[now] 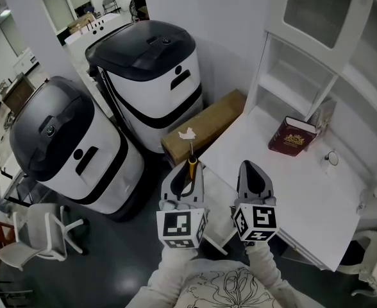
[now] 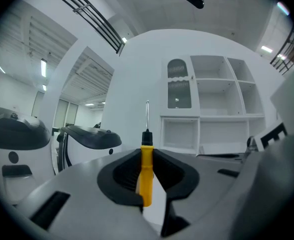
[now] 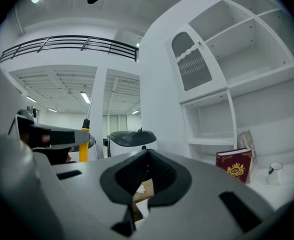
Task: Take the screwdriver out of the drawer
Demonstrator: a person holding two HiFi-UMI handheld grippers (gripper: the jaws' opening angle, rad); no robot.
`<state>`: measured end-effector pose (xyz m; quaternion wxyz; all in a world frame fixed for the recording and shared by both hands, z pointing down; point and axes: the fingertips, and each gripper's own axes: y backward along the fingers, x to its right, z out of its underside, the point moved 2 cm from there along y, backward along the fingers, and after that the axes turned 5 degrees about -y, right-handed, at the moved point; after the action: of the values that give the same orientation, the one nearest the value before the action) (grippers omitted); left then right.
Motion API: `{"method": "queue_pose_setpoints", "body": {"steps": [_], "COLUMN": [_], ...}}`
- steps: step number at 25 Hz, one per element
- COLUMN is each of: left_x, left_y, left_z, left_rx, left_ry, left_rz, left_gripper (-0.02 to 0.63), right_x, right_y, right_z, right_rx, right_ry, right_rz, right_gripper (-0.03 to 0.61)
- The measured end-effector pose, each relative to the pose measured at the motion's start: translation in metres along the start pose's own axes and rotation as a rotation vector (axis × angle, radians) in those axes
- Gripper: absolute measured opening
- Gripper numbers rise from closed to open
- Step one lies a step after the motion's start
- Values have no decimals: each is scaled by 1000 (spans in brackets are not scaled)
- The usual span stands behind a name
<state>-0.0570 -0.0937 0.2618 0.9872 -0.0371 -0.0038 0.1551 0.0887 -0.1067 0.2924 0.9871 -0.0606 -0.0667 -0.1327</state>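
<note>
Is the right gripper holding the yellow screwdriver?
No, the yellow screwdriver is clamped in the left gripper, and the right gripper holds nothing.

The screwdriver (image 2: 146,176) has a yellow handle, a black collar and a thin bare metal shaft. It stands upright, tip up, with the handle clamped between the jaws of the left tongs (image 2: 146,154), in the air near the white counter (image 1: 291,197).

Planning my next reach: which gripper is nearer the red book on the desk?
Right. The right gripper is over the desk edge, below-left of the red book; the left gripper, holding the screwdriver, is farther left.
</note>
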Motion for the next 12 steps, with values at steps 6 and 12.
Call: {"method": "queue_pose_setpoints", "body": {"steps": [6,12], "left_x": [0,-1], "left_y": [-2,-5], "left_z": [3,7], "left_rx": [-8,-22], "left_ry": [2,5], "left_rz": [5,3], "left_gripper": [67,67], "right_x": [0,0], "right_y": [-1,-3], "right_z": [2,4], "right_rx": [-6,-11], "right_ry": [2,0], "right_rz": [4,4], "right_gripper": [3,3]}}
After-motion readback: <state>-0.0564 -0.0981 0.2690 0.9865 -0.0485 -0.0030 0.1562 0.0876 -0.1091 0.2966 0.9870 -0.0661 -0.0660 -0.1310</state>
